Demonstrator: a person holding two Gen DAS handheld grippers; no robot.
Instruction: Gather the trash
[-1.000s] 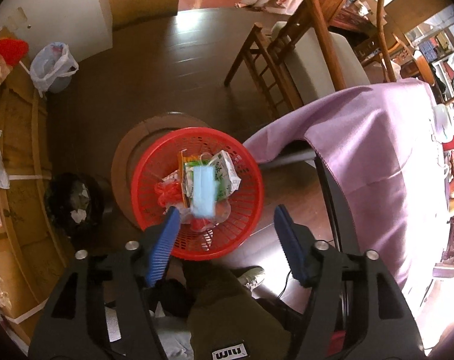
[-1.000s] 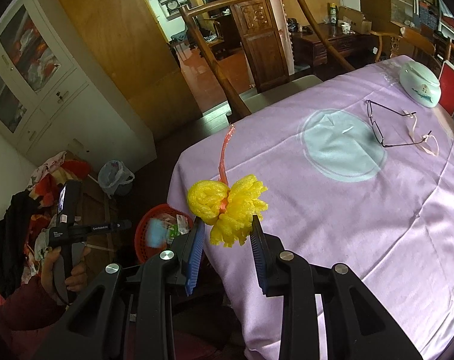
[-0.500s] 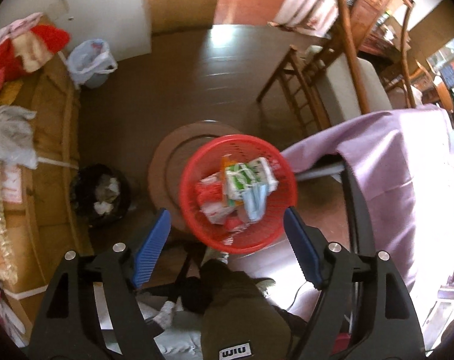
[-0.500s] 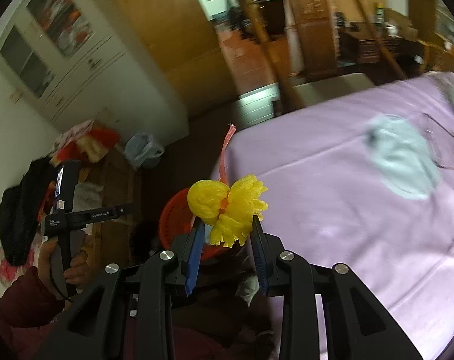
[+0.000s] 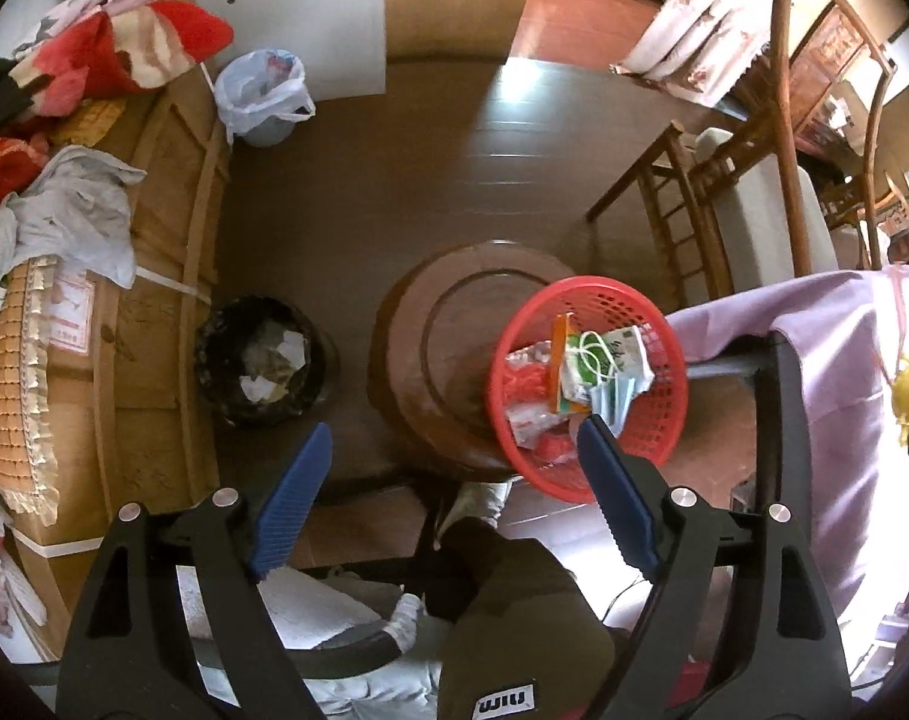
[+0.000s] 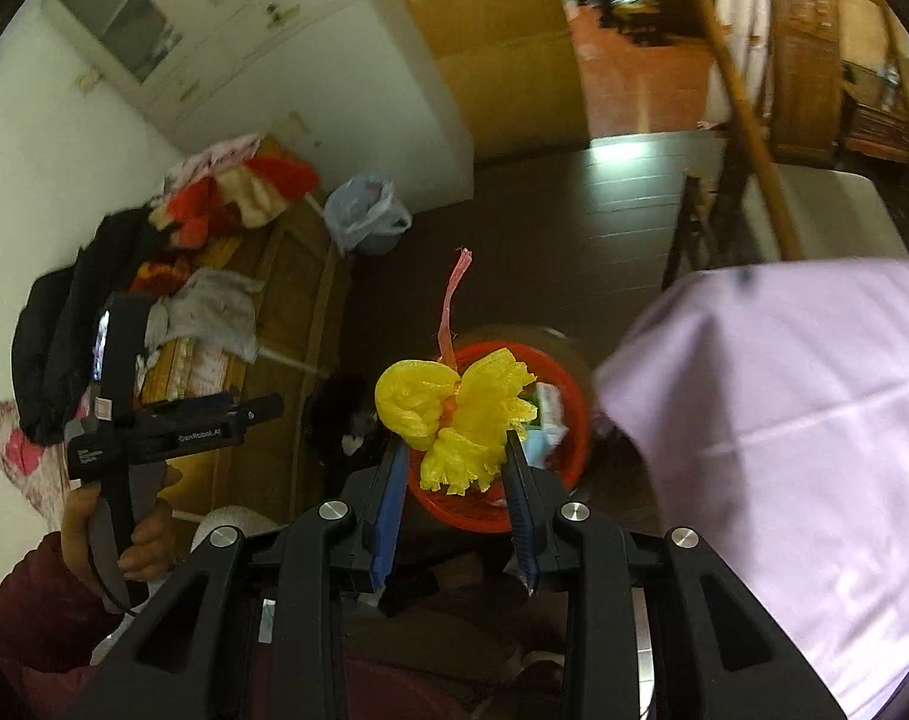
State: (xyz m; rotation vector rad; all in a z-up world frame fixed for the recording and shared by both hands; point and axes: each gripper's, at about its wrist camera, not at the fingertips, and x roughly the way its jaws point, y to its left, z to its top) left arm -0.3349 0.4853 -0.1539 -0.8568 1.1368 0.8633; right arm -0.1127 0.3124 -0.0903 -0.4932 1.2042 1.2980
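Two grippers: our right gripper (image 6: 454,456) pinches a yellow crumpled plastic wrapper (image 6: 454,414) between its blue fingers, held above the red mesh basket (image 6: 568,414). Our left gripper (image 5: 448,480) gapes wide with nothing in it, the basket (image 5: 664,420) by its right finger.
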